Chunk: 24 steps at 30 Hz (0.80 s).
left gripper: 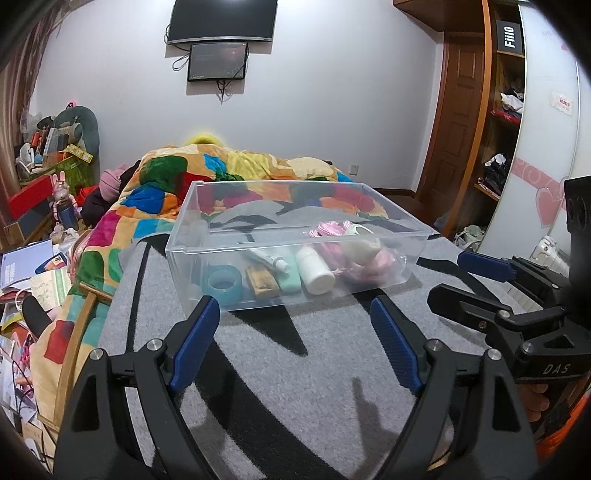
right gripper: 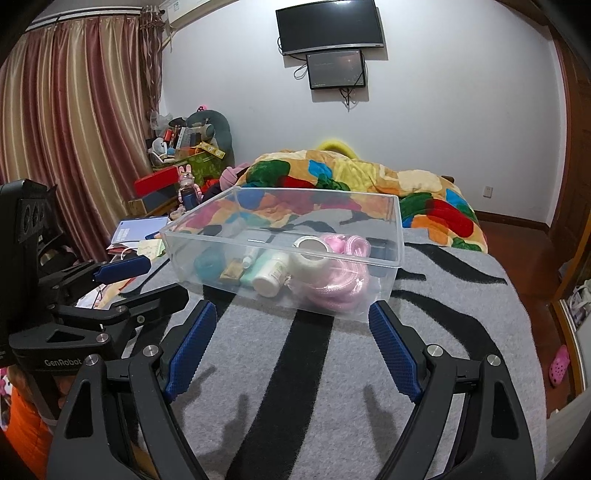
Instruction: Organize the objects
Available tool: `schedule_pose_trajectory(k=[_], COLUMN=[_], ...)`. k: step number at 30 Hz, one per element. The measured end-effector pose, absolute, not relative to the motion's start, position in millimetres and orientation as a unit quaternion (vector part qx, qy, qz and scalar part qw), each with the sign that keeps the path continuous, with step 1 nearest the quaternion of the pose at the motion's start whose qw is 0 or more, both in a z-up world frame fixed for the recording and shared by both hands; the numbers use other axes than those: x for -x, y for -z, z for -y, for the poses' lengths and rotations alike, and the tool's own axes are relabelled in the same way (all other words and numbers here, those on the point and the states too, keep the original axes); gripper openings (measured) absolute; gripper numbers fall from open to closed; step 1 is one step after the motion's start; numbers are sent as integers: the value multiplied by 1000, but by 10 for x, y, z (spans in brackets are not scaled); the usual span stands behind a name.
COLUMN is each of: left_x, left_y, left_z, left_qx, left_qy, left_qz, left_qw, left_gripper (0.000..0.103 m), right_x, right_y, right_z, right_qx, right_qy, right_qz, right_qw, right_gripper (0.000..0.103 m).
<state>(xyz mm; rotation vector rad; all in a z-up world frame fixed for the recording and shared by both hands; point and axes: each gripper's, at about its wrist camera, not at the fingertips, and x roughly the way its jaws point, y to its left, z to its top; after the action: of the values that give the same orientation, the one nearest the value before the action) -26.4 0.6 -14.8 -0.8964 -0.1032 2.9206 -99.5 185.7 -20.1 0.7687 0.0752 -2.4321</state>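
Note:
A clear plastic bin (left gripper: 258, 188) stands on the grey and black striped blanket (left gripper: 295, 369); it also shows in the right wrist view (right gripper: 399, 229). Inside lie a teal tape roll (left gripper: 222, 283), a brown bar (left gripper: 263, 283), a mint tube (left gripper: 284, 266), a white bottle (left gripper: 314, 270), a white tape roll (left gripper: 360, 244) and pink rope (left gripper: 373, 264). My left gripper (left gripper: 293, 306) is open and empty just in front of the bin. My right gripper (right gripper: 291, 310) is open and empty, also just short of the bin, and shows at the right of the left wrist view (left gripper: 472, 273).
A colourful patchwork quilt (left gripper: 236, 166) is bunched behind the bin. Papers, boxes and toys (left gripper: 40, 236) clutter the floor at the left. A wooden wardrobe (left gripper: 491, 122) stands at the right. Two screens (left gripper: 221, 22) hang on the wall.

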Motion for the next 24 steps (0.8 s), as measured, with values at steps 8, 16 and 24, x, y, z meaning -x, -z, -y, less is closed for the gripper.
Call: schedule_pose_trajectory(k=[8, 16, 24], left_x=[251, 232, 220], left_y=[146, 142, 131], left_z=[-33, -30, -14], left_qx=[291, 288, 288], left_qy=[-955, -956, -956], left_qz=[34, 33, 34], left_qw=[41, 39, 40], left_gripper=[86, 92, 95], right_x=[966, 955, 944], right_y=[189, 182, 181], right_z=[-1840, -1820, -1806], right_qx=[-287, -287, -286], right_qy=[911, 911, 910], right_qz=[-27, -26, -26], right_qw=[293, 296, 298], right_gripper=[82, 82, 82])
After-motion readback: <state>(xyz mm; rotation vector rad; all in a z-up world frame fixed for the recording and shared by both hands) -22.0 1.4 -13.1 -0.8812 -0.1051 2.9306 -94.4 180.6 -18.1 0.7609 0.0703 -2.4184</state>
